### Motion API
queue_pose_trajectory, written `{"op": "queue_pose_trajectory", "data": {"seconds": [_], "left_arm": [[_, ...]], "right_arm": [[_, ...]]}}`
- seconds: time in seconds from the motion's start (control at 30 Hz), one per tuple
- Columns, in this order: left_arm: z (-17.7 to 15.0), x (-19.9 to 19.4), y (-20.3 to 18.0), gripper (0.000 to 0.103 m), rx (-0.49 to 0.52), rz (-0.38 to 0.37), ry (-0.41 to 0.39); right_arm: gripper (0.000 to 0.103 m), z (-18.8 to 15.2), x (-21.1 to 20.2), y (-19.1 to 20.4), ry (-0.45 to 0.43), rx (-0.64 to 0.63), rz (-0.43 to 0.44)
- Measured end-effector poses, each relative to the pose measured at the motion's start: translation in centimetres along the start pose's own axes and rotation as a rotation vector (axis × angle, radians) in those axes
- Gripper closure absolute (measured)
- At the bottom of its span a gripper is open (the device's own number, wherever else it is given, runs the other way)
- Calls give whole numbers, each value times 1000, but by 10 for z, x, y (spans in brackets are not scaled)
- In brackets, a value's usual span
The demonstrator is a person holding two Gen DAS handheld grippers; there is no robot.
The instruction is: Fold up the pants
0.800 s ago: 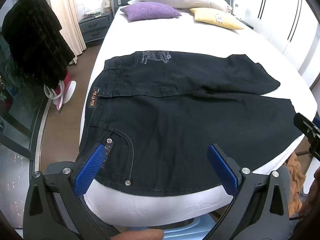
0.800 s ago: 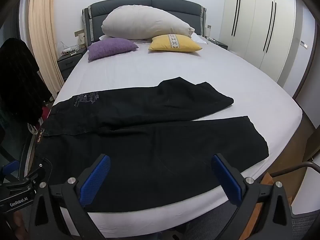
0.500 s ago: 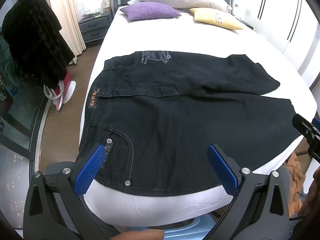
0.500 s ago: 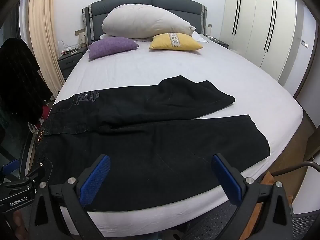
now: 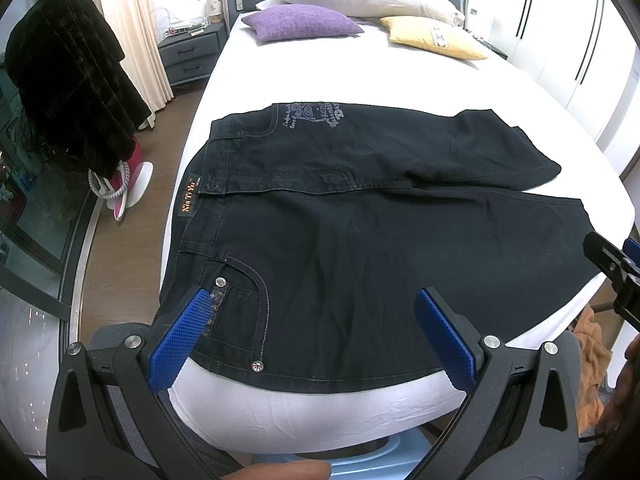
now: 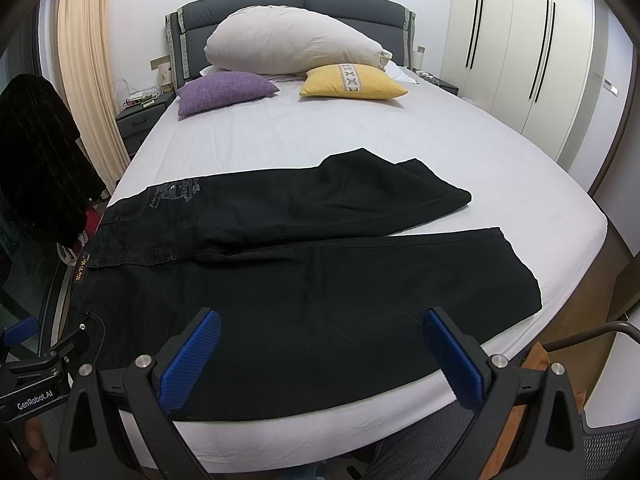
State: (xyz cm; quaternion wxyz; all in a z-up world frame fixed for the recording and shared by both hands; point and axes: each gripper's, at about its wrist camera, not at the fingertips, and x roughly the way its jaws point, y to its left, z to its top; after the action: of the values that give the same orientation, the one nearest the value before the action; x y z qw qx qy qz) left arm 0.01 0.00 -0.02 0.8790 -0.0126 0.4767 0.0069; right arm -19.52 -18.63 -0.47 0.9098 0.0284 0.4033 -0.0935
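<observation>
White bed [image 6: 360, 148], black pants [image 5: 360, 248] spread flat, both grippers angled downward above, jaws spread, empty

Black pants [image 6: 304, 280] spread flat across the foot of the white bed [image 6: 360, 136], waistband to the left, legs splayed rightward, right tool [image 6: 320, 332] wide open and empty above the near leg, left tool [image 6: 52, 360] at lower left.

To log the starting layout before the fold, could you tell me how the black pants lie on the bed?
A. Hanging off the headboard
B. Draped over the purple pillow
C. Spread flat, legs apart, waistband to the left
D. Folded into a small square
C: the black pants lie flat on the bed, legs splayed rightward, waistband at left.
</observation>
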Motion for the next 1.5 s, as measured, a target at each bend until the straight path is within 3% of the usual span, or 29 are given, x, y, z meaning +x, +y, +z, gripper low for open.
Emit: {"op": "queue_pose_trajectory", "data": {"seconds": [1.5], "left_arm": [[0, 0, 0, 0, 0, 0, 1]], "right_arm": [[0, -15, 5, 7, 17, 2, 6]]}}
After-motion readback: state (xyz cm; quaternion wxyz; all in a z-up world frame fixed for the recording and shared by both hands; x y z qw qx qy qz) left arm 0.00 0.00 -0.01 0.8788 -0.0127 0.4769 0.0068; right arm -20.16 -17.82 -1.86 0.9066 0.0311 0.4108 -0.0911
